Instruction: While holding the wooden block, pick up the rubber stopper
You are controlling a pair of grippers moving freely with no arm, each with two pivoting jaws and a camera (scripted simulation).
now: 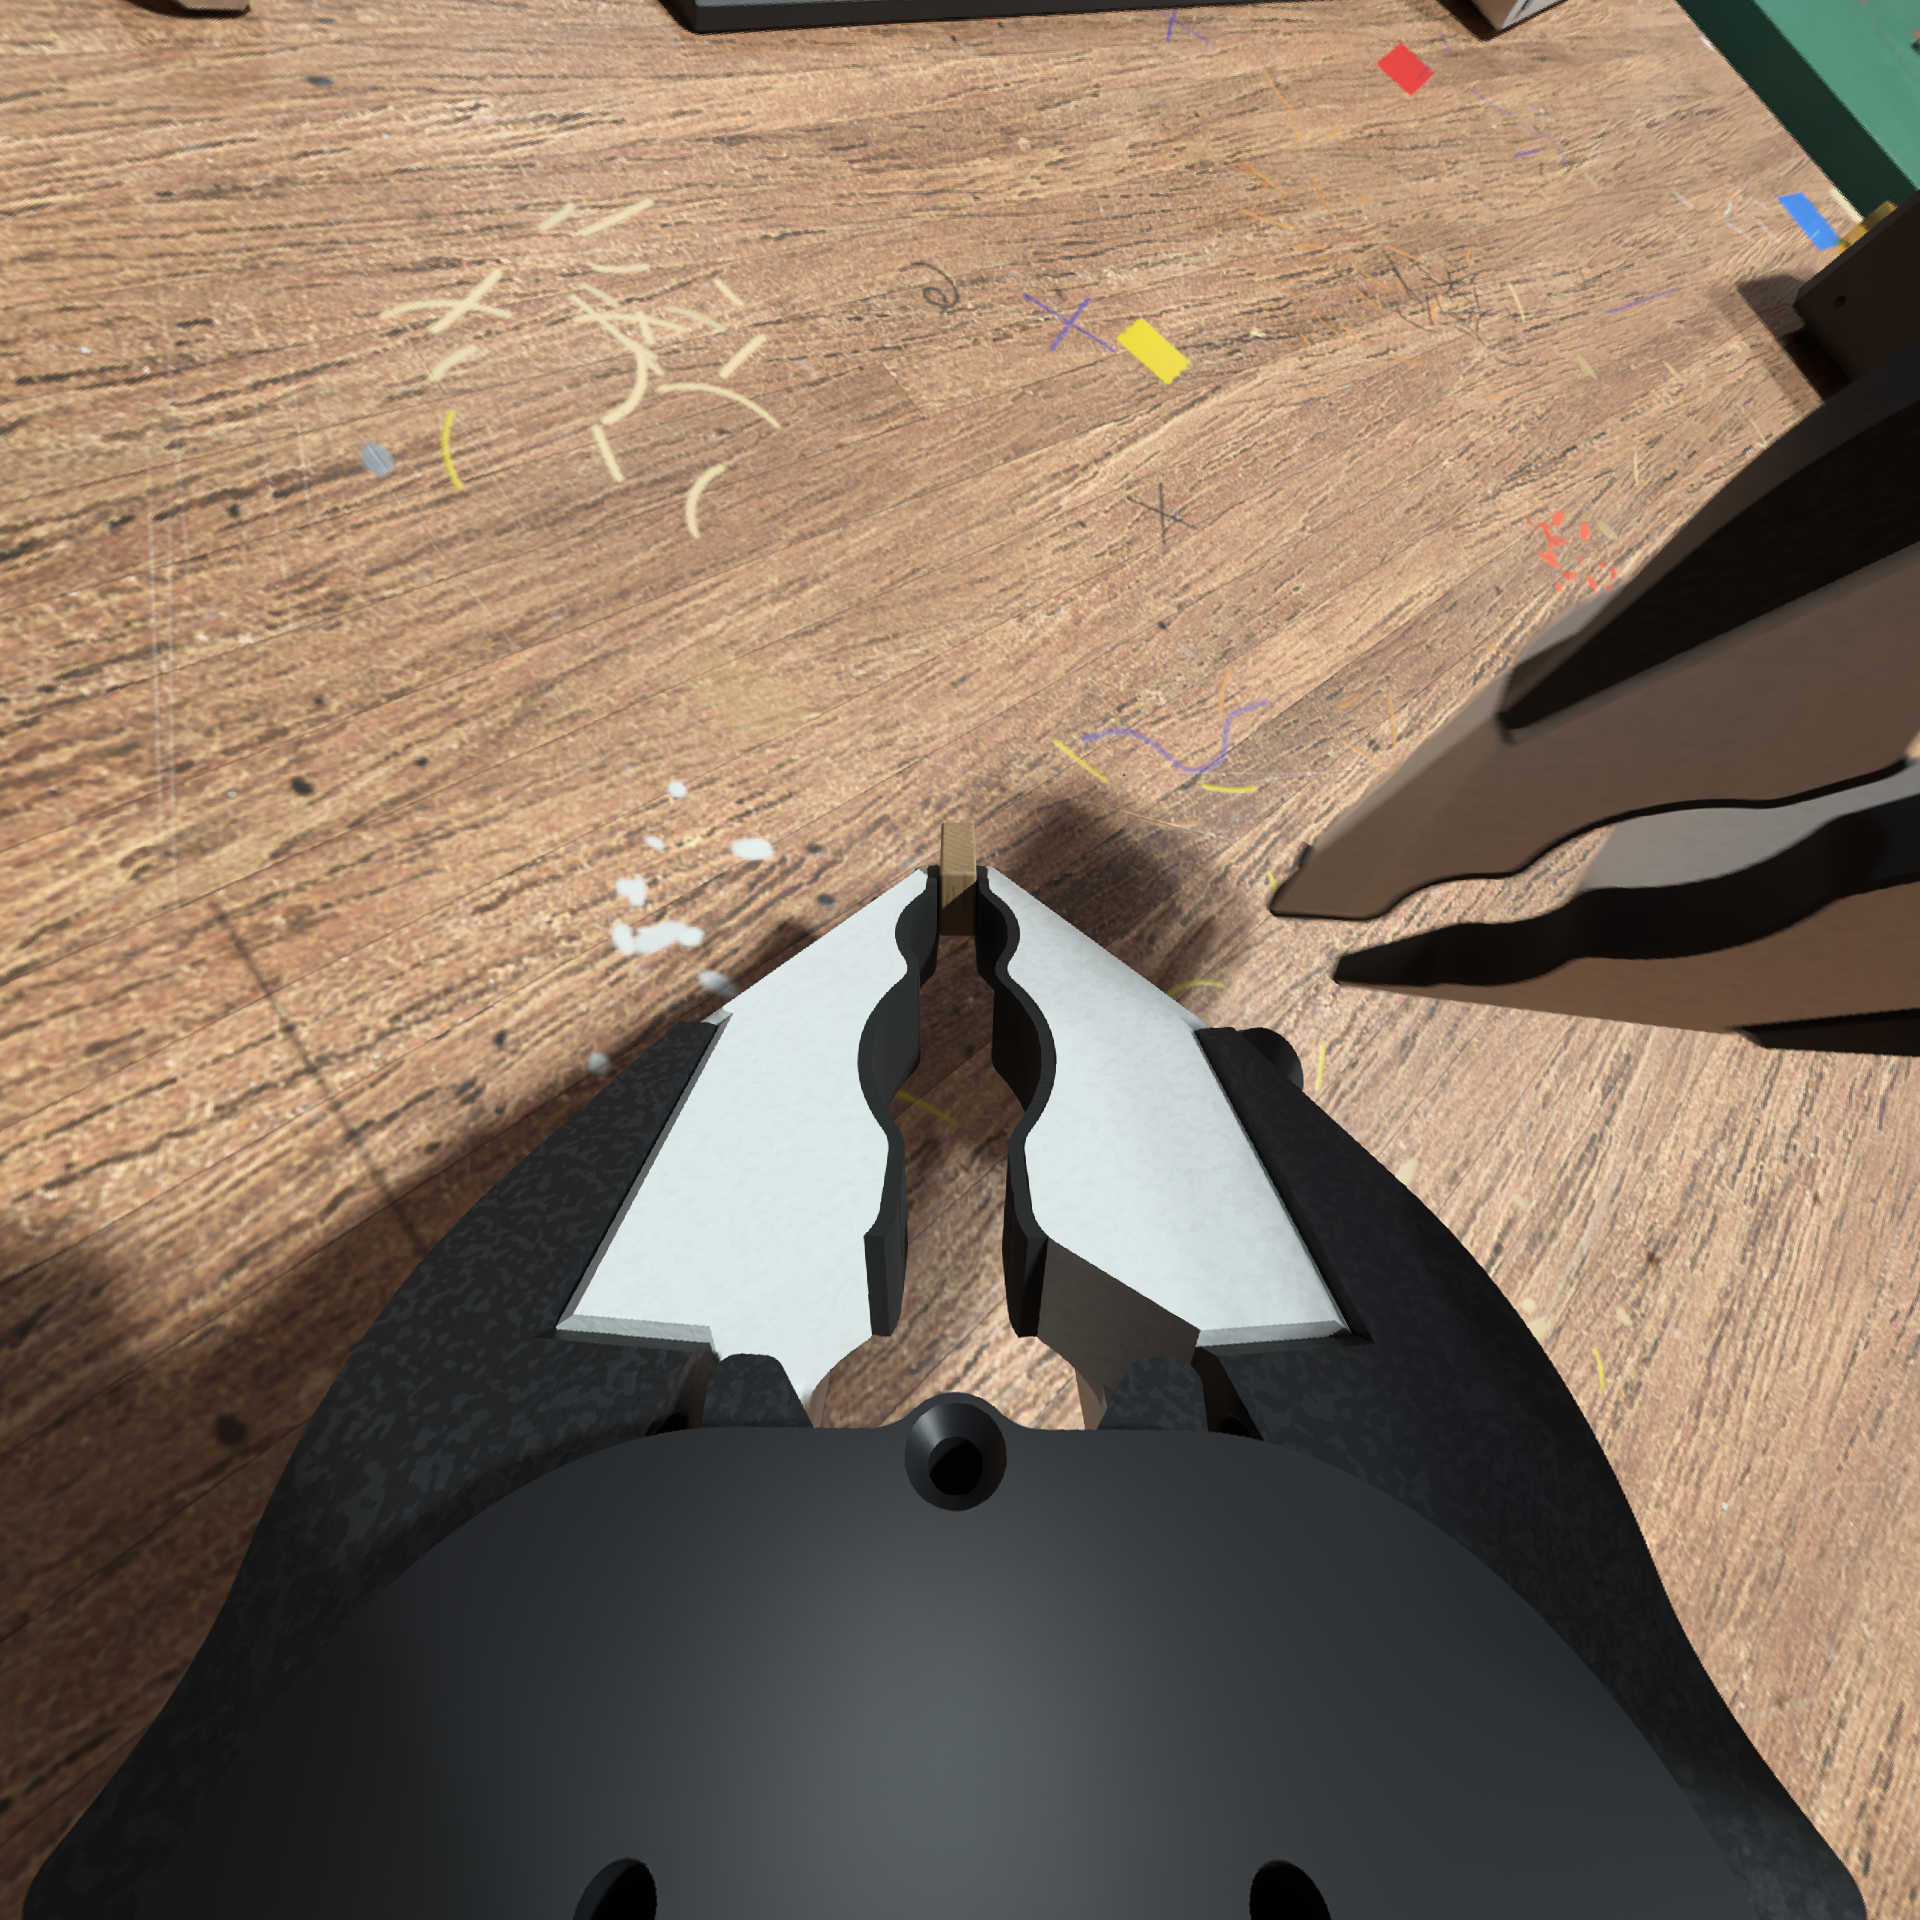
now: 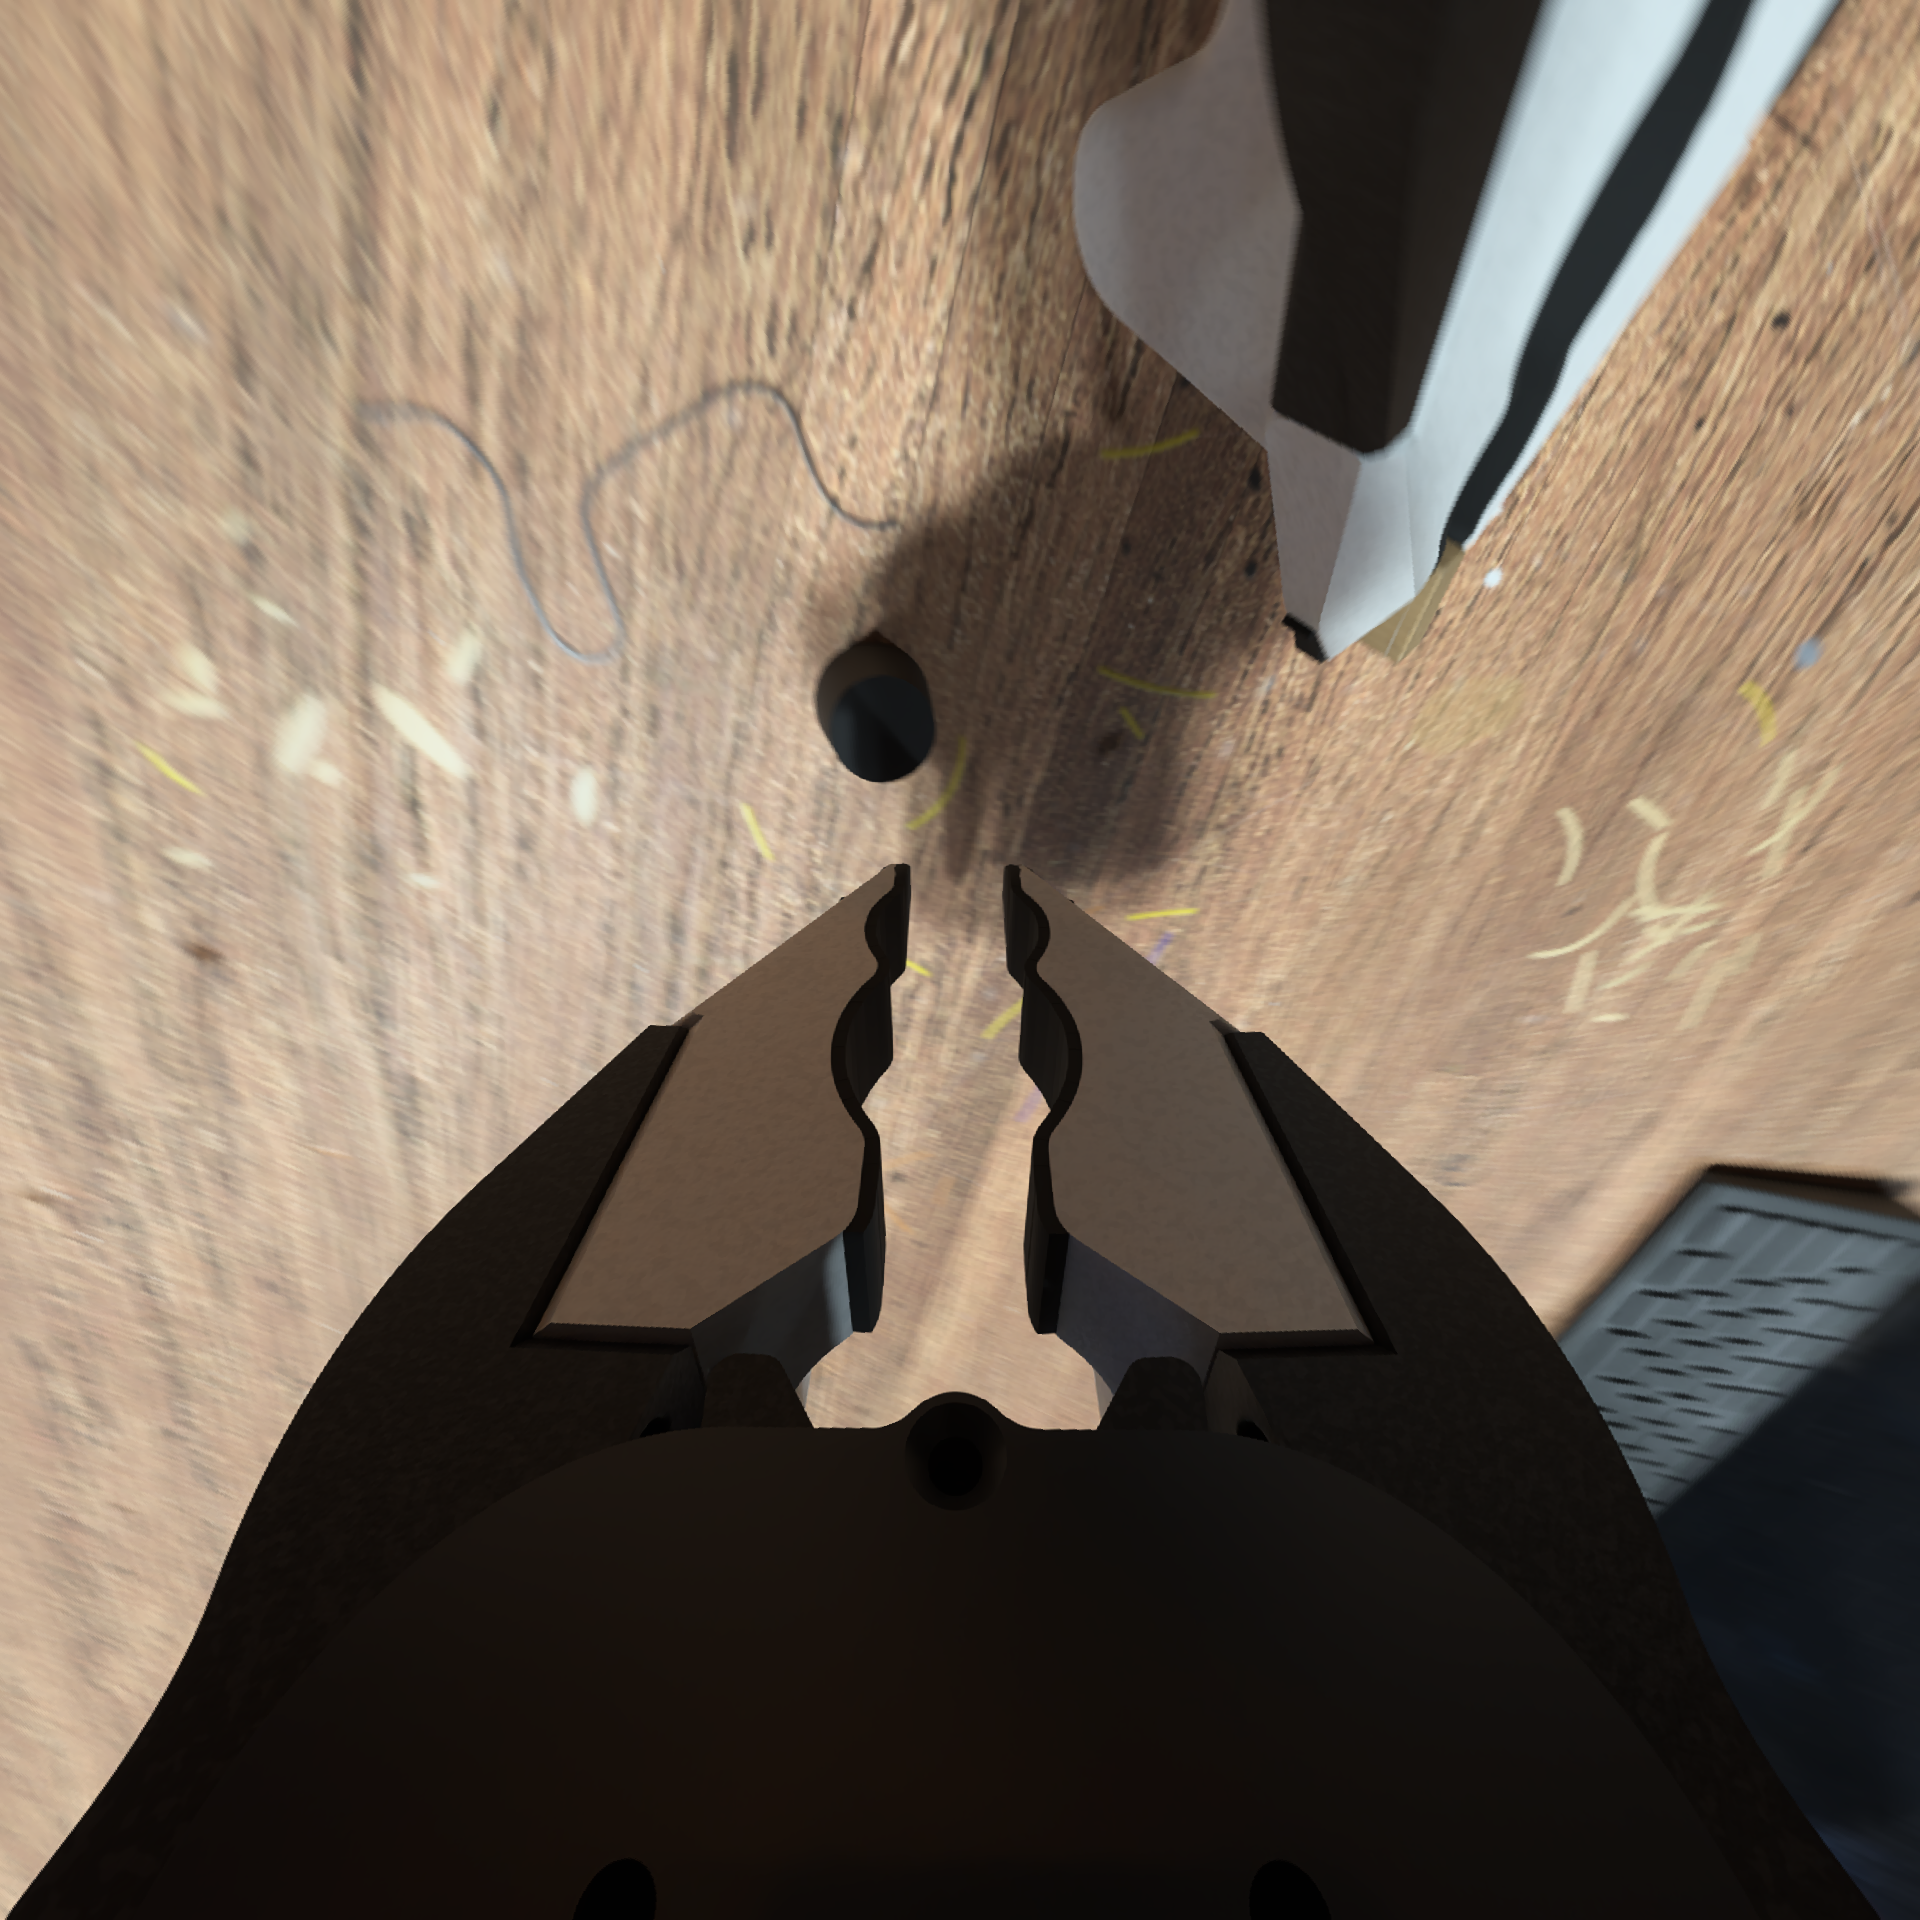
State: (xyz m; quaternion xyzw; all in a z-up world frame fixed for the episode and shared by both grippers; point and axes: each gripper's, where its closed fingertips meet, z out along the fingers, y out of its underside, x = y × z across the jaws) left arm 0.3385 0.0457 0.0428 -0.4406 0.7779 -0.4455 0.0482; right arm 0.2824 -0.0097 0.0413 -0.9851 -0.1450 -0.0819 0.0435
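While the left gripper (image 1: pixel 957 883) clenched the wooden block (image 1: pixel 957 875) at its fingertips above the wooden bench (image 1: pixel 520 675), pale shavings (image 1: pixel 613 332) lay scattered far off to the left. White paint flecks (image 1: pixel 655 914) sat just left of the tips. A yellow tape piece (image 1: pixel 1151 348) lay farther away, right of centre, with a red tape piece (image 1: pixel 1405 68) and a blue tape piece (image 1: pixel 1808 218) toward the far right. The right gripper (image 1: pixel 1320 940) entered from the right edge, its tips near the block.

In the right wrist view, a thin grey squiggle (image 2: pixel 582 520) was drawn on the bench at far left. The rubber stopper (image 2: pixel 878 717), dark and lying on its side, rested on the bench just beyond the right gripper (image 2: pixel 956 883), slightly left of its released, parted jaws and apart from them. At far right, the left gripper (image 2: pixel 1382 613) held the block (image 2: pixel 1408 623). A grey perforated box (image 2: pixel 1745 1330) sat at the near right.
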